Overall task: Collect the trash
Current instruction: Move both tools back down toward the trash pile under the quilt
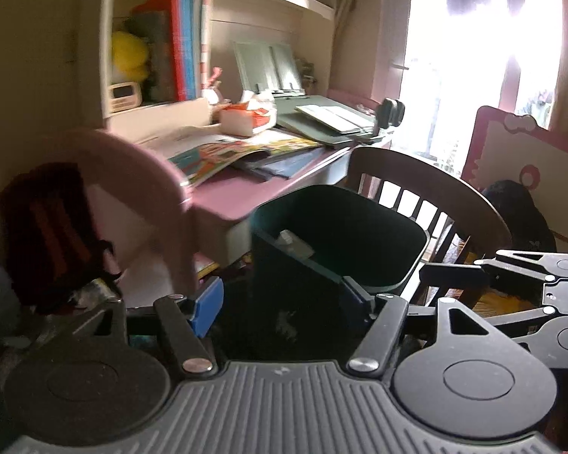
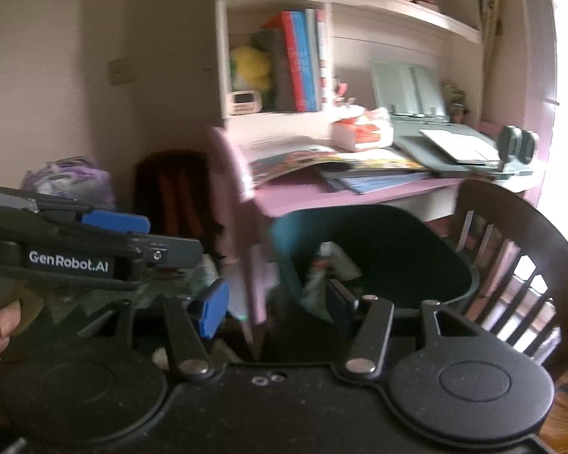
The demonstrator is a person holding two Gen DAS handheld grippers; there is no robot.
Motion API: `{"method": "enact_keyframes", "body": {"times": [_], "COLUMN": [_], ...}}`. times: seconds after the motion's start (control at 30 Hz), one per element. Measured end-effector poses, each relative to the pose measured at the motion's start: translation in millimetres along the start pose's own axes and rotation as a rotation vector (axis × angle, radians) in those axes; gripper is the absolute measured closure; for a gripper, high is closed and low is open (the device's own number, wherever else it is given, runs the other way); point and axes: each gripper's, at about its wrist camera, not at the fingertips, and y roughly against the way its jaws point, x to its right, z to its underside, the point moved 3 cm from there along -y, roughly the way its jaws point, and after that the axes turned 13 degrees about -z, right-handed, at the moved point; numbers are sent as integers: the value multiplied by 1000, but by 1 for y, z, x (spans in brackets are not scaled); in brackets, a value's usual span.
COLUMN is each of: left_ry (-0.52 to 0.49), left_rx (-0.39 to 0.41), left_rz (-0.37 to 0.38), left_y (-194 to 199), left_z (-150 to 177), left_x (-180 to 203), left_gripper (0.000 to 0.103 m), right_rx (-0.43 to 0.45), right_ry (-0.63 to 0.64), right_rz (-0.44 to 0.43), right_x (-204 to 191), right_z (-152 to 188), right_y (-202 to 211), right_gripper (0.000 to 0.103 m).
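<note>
Both grippers (image 1: 280, 302) (image 2: 272, 302) gape before the dark teal bin (image 1: 359, 227), holding perhaps crumpled paper.

Bin mouth (image 1: 359, 223) open between desk (image 1: 246, 193), chair (image 1: 435, 196)

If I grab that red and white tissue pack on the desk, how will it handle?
The tissue pack looks like soft plastic wrap, so it will probably crush and flex rather than stay stiff. Likely light for its size. Its loose crumpled top may slip between the fingers; the squarer lower body looks the safer grip. Both views are blurred, so this is tentative.
</note>
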Motion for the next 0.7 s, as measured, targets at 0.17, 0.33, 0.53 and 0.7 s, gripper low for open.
{"method": "enact_keyframes", "body": {"times": [0.17, 0.33, 0.53, 0.7], "left_ry": [51, 82, 127, 141], "left_rx": [-16, -24, -60, -96], "left_rz": [-25, -58, -100, -157], "left_y": [24, 39, 38, 15], "left_z": [32, 69, 120, 169], "left_x": [-46, -89, -137, -169], "left_gripper": [27, 22, 18, 1], "right_rx": [-20, -73, -142, -212], "right_ry": [-3, 12, -10, -95], "right_rz": [-98, -172, -249, -275], "right_x": [-46, -90, -129, -138], "right_z": [18, 41, 75, 110], "right_y": [-13, -38, -84, -136], "right_gripper": [46, 46, 46, 45]}}
